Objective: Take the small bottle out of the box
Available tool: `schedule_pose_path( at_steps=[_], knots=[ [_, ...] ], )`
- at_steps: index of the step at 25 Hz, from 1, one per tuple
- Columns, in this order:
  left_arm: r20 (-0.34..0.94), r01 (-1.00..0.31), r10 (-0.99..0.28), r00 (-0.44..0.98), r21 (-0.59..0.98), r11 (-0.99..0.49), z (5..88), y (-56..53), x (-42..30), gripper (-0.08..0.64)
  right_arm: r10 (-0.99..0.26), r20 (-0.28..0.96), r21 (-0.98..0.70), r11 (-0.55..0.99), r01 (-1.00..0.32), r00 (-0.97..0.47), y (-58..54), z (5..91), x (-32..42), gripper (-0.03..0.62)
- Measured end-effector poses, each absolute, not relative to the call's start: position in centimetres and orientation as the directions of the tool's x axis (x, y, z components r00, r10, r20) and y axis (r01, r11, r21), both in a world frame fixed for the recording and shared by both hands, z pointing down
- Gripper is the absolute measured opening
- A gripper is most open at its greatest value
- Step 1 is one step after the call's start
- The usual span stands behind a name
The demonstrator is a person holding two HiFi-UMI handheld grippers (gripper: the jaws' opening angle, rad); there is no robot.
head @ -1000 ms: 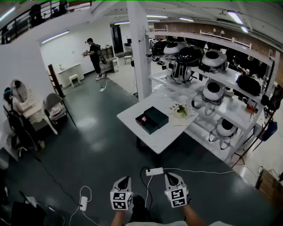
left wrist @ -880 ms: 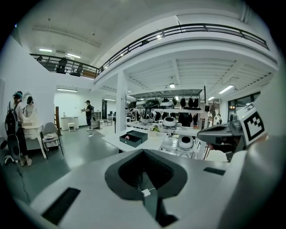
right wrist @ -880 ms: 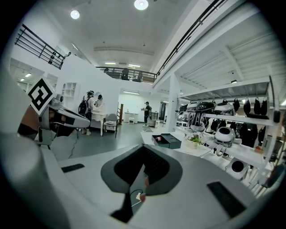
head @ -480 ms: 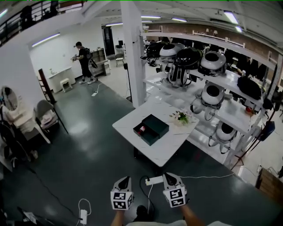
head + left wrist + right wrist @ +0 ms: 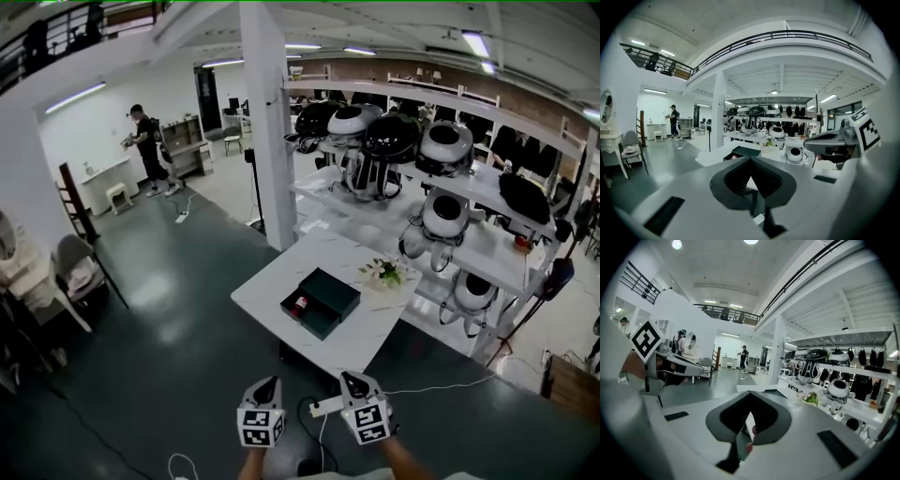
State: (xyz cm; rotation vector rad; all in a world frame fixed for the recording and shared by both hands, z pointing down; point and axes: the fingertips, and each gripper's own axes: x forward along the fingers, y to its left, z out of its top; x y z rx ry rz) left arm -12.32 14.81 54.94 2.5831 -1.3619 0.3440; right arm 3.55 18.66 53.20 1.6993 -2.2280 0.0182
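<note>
A dark box [image 5: 322, 301] lies on a white table [image 5: 272, 285] several steps ahead of me, its drawer pulled out toward the left. A small red bottle [image 5: 300, 305] rests in the drawer. Both grippers hang low in the head view, well short of the table. My left gripper [image 5: 270, 383] is shut with nothing between its jaws, and so is my right gripper [image 5: 349, 379]. In the left gripper view the box [image 5: 746, 151] shows just above the closed jaw tips [image 5: 752, 160]. In the right gripper view the table's edge [image 5: 752, 388] appears beyond the closed jaws [image 5: 751, 395].
A flower bunch [image 5: 383, 273] lies on the table right of the box. White shelving [image 5: 487, 253] with round helmet-like units runs along the right. A white pillar [image 5: 264, 122] stands behind the table. A power strip [image 5: 323, 407] and cables lie on the dark floor. A person [image 5: 143, 139] stands far back left.
The table and box have drawn nearer and slid lower in the head view as I walk toward them. Both grippers stay shut at the bottom of the view.
</note>
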Motion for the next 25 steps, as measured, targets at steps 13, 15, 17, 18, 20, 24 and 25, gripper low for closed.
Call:
schedule_pose_path(
  at_steps=[13, 15, 17, 18, 20, 24, 25],
  knots=[
    [0.296, -0.798, -0.751, 0.591, 0.074, -0.598, 55.7, 6.3, -12.6, 0.018, -0.952, 0.275, 0.2, 0.194, -0.96, -0.136, 11.8, 53.7, 5.0, 0.021],
    [0.3, -0.795, -0.746, 0.594, 0.077, -0.602, 55.9, 5.5, -12.2, 0.018, -0.952, 0.277, 0.196, 0.186, -0.963, -0.127, 11.0, 53.8, 5.6, 0.021],
    [0.309, -0.793, -0.742, 0.595, 0.079, -0.604, 56.4, 4.8, -11.8, 0.018, -0.951, 0.282, 0.194, 0.183, -0.964, -0.124, 10.4, 54.2, 6.0, 0.021],
    [0.313, -0.793, -0.741, 0.595, 0.08, -0.604, 56.6, 4.5, -11.6, 0.018, -0.95, 0.286, 0.194, 0.185, -0.963, -0.125, 10.1, 54.4, 6.2, 0.021],
    [0.316, -0.794, -0.74, 0.593, 0.081, -0.602, 57.0, 3.6, -11.2, 0.018, -0.948, 0.292, 0.193, 0.19, -0.963, -0.128, 9.2, 54.9, 6.7, 0.021],
    [0.32, -0.8, -0.746, 0.584, 0.075, -0.595, 57.0, 1.4, -9.9, 0.018, -0.944, 0.298, 0.189, 0.204, -0.961, -0.142, 6.7, 55.4, 8.0, 0.021],
    [0.318, -0.804, -0.751, 0.579, 0.073, -0.59, 57.0, 0.7, -9.5, 0.018, -0.943, 0.298, 0.189, 0.211, -0.959, -0.148, 5.8, 55.5, 8.5, 0.021]
  ],
)
